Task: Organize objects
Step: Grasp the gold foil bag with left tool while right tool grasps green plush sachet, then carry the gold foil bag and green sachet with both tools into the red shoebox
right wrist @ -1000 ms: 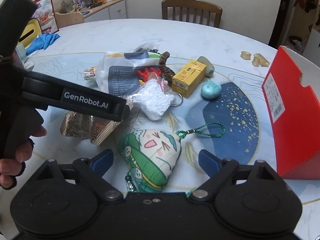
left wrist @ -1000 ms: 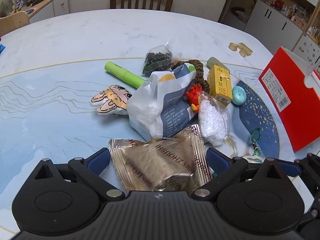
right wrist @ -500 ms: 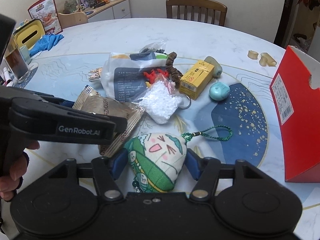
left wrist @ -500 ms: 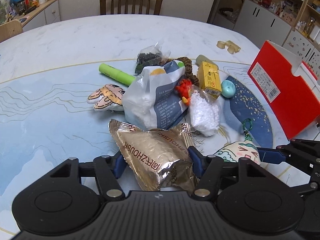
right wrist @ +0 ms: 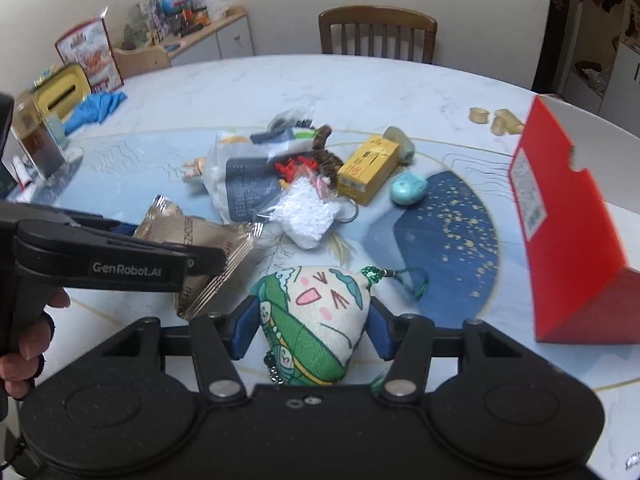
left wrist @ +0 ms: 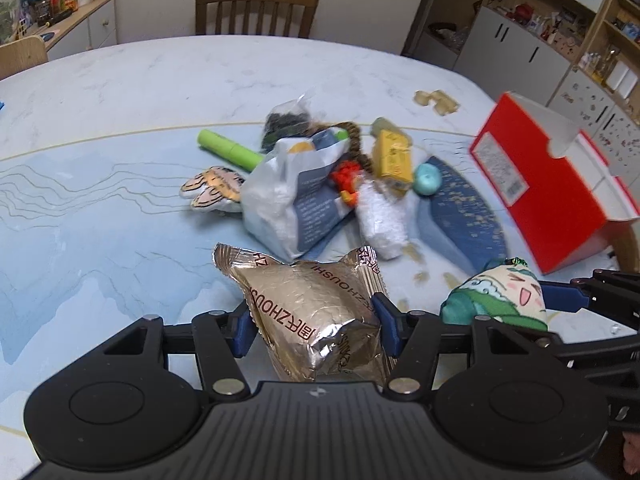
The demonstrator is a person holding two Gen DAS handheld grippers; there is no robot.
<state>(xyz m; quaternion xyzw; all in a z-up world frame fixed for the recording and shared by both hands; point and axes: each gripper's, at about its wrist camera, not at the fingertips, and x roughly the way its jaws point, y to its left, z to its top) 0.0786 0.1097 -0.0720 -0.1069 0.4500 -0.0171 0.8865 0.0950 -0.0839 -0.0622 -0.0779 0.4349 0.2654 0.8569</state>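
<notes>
Gold snack packet [left wrist: 316, 312] pinched lengthwise in left gripper [left wrist: 314, 322], sealed end pointing away, plush charm [right wrist: 312, 320] clamped in right gripper [right wrist: 308, 326]

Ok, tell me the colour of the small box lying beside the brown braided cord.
Yellow box with red print; clearest in the right wrist view.

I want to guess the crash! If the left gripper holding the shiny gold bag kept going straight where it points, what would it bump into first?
Probably the white and blue plastic bag, which lies right beyond the gold snack packet in the left gripper. Depth is hard to judge, so the table might come first.
</notes>
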